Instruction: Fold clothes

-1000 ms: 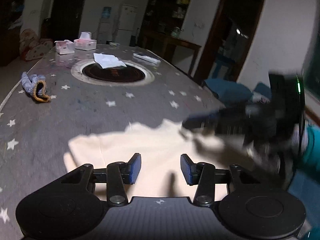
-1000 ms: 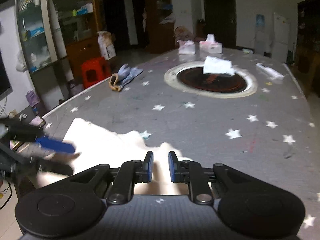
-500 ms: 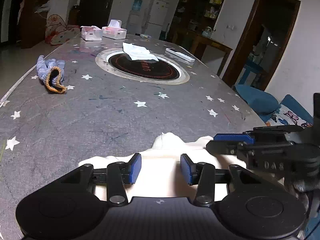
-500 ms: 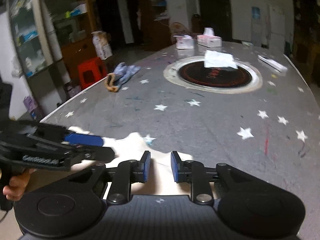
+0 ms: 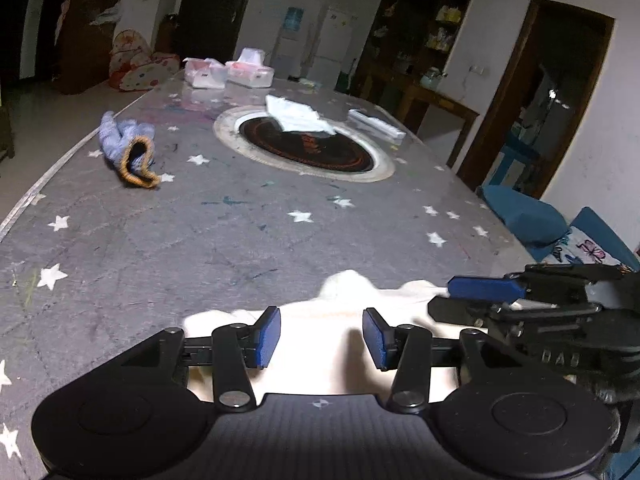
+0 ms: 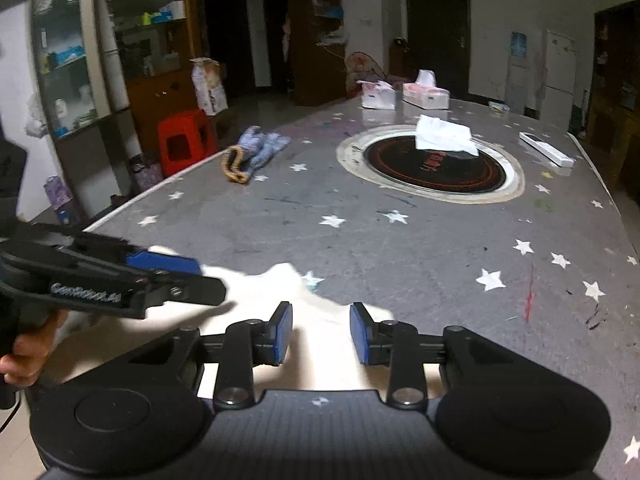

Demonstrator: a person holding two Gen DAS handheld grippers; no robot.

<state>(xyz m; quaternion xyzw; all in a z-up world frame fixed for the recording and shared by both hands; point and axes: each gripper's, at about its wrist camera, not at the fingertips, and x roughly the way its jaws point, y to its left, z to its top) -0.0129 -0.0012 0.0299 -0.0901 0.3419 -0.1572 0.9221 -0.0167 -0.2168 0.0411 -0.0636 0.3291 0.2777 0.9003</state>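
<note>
My left gripper (image 5: 322, 334) has its blue pads well apart with nothing between them, and the cream garment (image 5: 320, 344) lies flat beneath it at the near edge of the table (image 5: 200, 248). My right gripper (image 6: 320, 334) is also spread, holding nothing, and hangs over the same cloth, just right of the left one. In the left view the right gripper reaches in from the side, its tips over the cloth's right part; whether they touch the fabric I cannot tell.

The garment is a low, bunched shape with a small peak at its far edge and uneven borders. That would fit a piece lying rumpled with folds to come, or one partly folded and waiting for another turn; no neat rectangle shows, so I judge folding work remains.

Farther out, near the left edge, lies a blue sock (image 5: 128, 152). Mid-table sits a round hob (image 5: 308, 148) with a white cloth (image 5: 298, 118) on its far rim, a white remote (image 5: 376, 130) to the right, and tissue boxes (image 5: 250, 72) at the far edge.
</note>
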